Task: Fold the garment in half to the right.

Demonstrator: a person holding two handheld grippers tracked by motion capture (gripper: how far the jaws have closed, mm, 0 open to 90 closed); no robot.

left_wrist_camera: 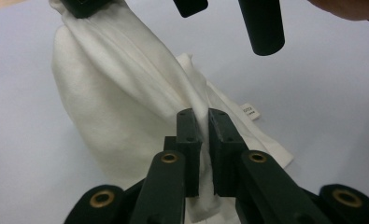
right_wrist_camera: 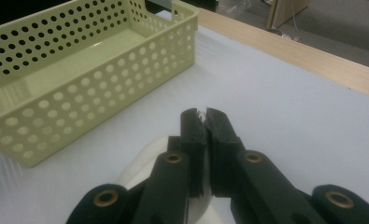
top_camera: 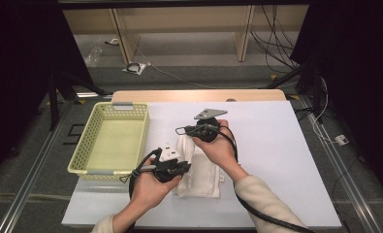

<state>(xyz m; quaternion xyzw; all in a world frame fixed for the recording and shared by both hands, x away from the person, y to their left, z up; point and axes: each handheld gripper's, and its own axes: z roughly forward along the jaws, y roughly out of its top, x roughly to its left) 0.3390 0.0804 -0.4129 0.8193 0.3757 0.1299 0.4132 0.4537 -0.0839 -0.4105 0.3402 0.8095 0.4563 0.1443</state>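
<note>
White cloth bag (top_camera: 199, 167) on tabletop (top_camera: 276, 160) just right of yellow perforated basket (top_camera: 112, 140), long axis running near-to-far. Left claw (left_wrist_camera: 204, 122) clamped on near fold; right claw (right_wrist_camera: 204, 116) pinching far end. Basket lies leftward, nearer left hand.

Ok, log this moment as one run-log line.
left gripper: shut on white cloth bag | right gripper: shut on white cloth bag, far end | bag: part lifted off white table | yellow-green basket: empty, left of bag

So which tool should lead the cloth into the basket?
Probably the left tool: it grips the white cloth and sits nearer the empty basket. The right tool pinches the cloth's far end.
</note>
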